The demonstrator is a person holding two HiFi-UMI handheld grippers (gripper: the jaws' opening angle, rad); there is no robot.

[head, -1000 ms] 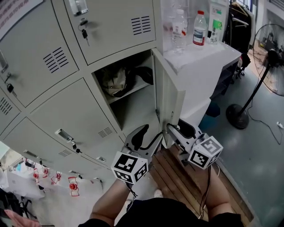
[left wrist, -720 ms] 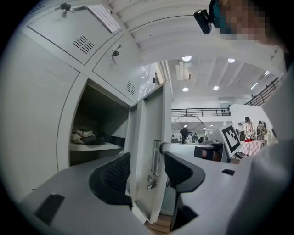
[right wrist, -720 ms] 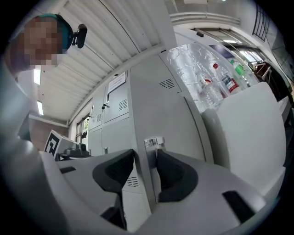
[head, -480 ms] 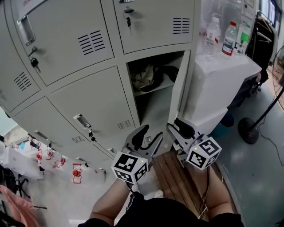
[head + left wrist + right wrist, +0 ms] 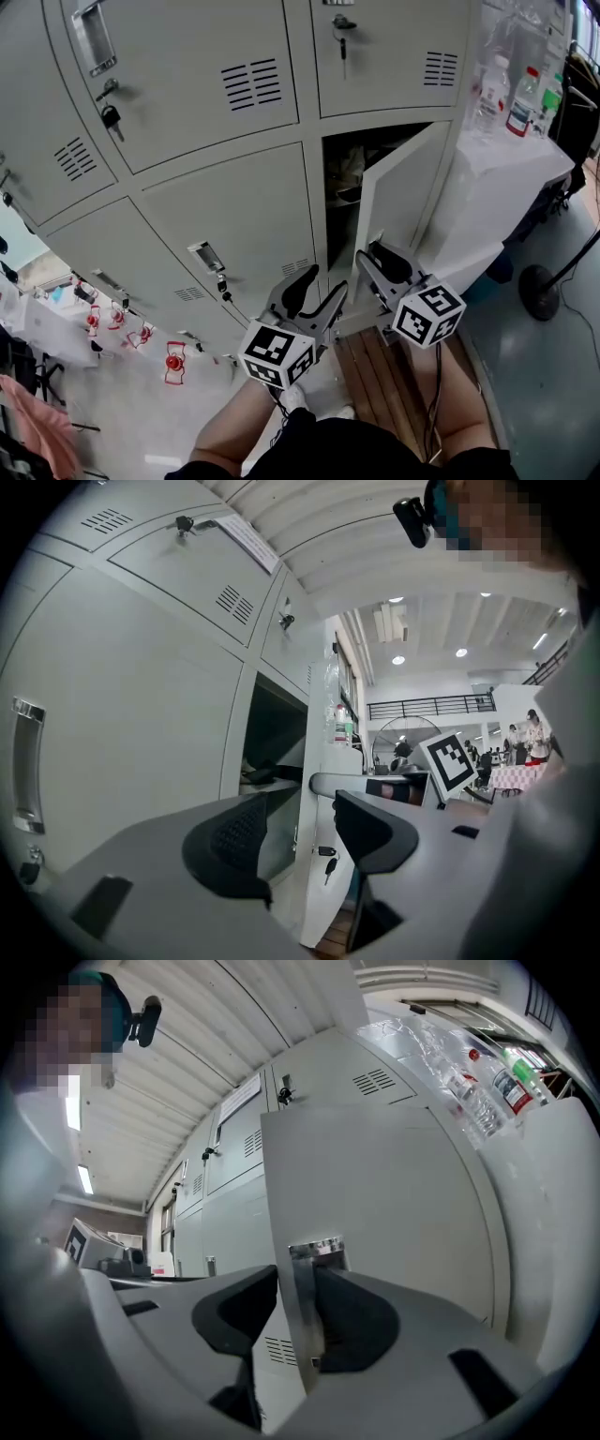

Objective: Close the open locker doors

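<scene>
Head view, going left to right: the left tongs (image 5: 314,289) hang in front of the shut lockers, jaws wide apart with nothing in them. Just right of them is the open locker door (image 5: 403,202), swung roughly halfway out from its compartment (image 5: 342,178). The right tongs (image 5: 380,267) straddle that door's free edge, right by the chrome handle plate (image 5: 317,1249). Their jaws have just been closing in, but one pad has a gap to the metal, so it's not a real pinch yet (the other pad looks like it's resting on the sheet).

My guess on handling: thin painted sheet steel, so light, stiff, a bit slick, and it'll swing easily. Best hold is that free edge by the handle, farthest from the hinge, or just push flat on the face.
</scene>
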